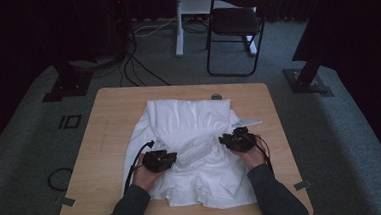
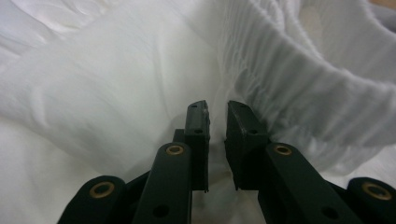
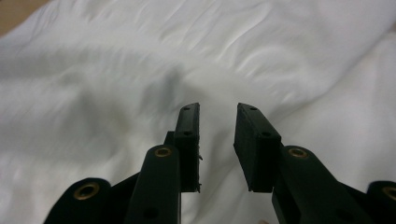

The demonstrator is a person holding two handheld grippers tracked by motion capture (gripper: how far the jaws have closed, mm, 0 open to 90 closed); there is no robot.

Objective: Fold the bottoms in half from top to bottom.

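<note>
A white garment [image 1: 189,120] lies spread over the middle of the wooden table [image 1: 107,127]. A ribbed, gathered band of it [image 1: 193,151] bunches up between my two grippers. My left gripper [image 1: 174,157] rests on the cloth at the garment's left and points right. Its jaws stand a narrow gap apart with nothing pinched [image 2: 218,109], right beside the ribbed band [image 2: 303,88]. My right gripper [image 1: 223,139] sits at the garment's right and points left. Its jaws [image 3: 217,112] are open over smooth white cloth [image 3: 140,60].
A small round object [image 1: 216,96] lies at the table's far edge, and a white strip [image 1: 247,122] lies beside the garment's right side. Beyond the table stand a black chair [image 1: 235,19], two black stand feet [image 1: 69,85] [image 1: 307,80], and cables on the carpet [image 1: 136,65].
</note>
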